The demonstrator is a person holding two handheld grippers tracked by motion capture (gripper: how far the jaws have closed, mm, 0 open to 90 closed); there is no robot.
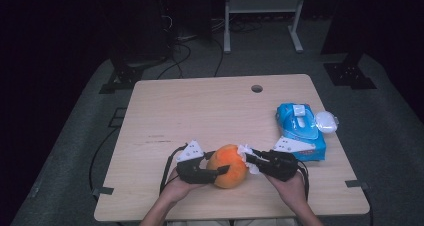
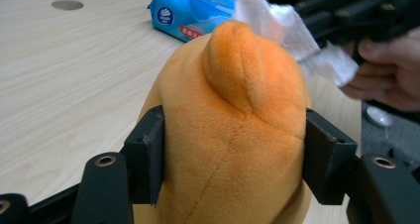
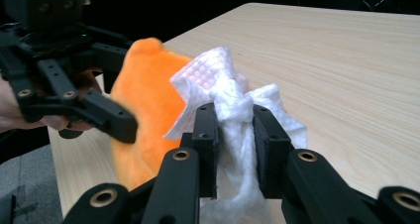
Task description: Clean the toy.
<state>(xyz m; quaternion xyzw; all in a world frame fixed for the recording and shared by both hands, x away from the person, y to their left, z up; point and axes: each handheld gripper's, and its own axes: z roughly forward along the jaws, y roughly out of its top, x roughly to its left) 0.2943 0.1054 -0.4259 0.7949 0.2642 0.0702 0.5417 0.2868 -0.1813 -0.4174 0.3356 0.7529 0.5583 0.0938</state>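
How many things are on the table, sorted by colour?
Orange: 1, the plush toy
Blue: 1, the wipes pack
White: 2, the wipe in the right gripper, and the round lid beside the pack
Total: 4

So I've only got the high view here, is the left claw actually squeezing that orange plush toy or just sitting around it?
Observer: The left claw has both pads pressed into the sides of the orange plush toy; the fabric bulges between them.
Operator: And the white thing on the right?
Observer: A wet wipe, bunched and pinched between the right claw pads.
Operator: Is it on the toy?
Observer: Its loose end lies against the toy's top edge.
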